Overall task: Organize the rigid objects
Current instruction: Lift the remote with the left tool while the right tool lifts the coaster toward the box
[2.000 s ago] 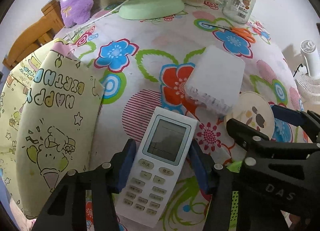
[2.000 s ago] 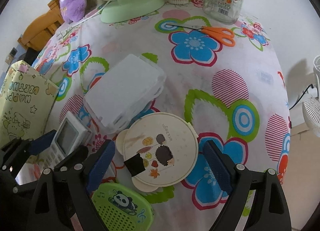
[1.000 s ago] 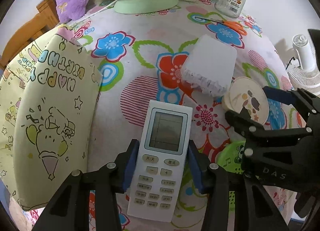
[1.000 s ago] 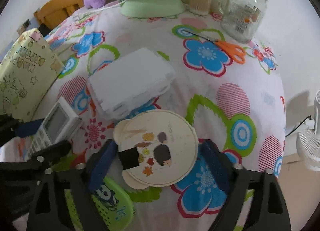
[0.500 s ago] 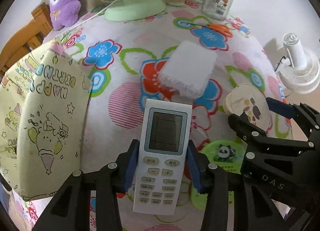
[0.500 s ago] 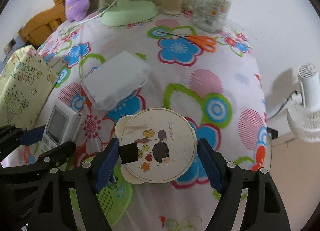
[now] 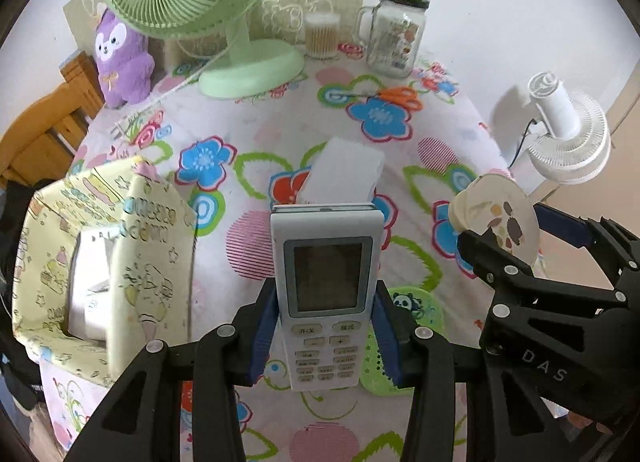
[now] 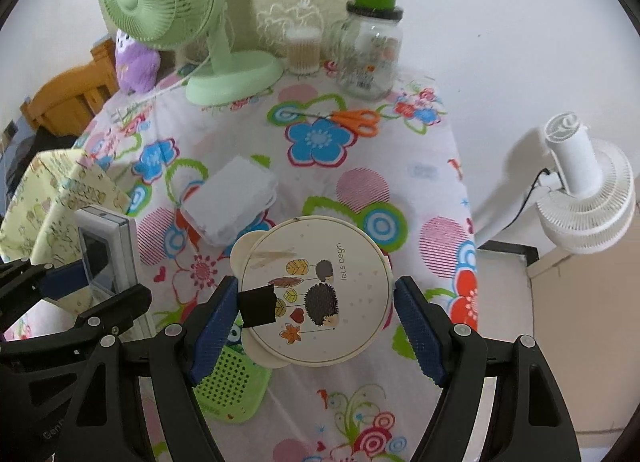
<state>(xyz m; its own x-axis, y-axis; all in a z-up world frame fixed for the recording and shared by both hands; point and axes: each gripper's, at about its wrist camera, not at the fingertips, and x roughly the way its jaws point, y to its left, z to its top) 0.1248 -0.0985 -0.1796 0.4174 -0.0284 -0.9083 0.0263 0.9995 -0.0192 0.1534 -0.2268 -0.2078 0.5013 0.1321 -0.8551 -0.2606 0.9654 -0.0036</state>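
Observation:
My left gripper (image 7: 325, 332) is shut on a white remote control (image 7: 324, 290) and holds it above the flowered table. The remote also shows in the right wrist view (image 8: 106, 256). My right gripper (image 8: 316, 322) is shut on a round cream box with a hedgehog picture (image 8: 316, 290), lifted off the table; the box also shows in the left wrist view (image 7: 496, 218). A yellow "Happy Birthday" gift bag (image 7: 108, 258) stands open at the left, with a white item inside. A white plastic box (image 8: 232, 198) and a green panda item (image 8: 226, 378) lie on the cloth.
At the back stand a green fan (image 7: 208, 2), a cotton swab jar (image 7: 322, 36), a glass jar with a green lid (image 7: 396, 38) and orange scissors (image 8: 354, 120). A purple plush (image 7: 120, 58) sits back left. A white fan (image 8: 580, 190) stands beside the table's right edge.
Both grippers have risen higher above the table with the remote and the round box. The gift bag's open top has come into view at the left.

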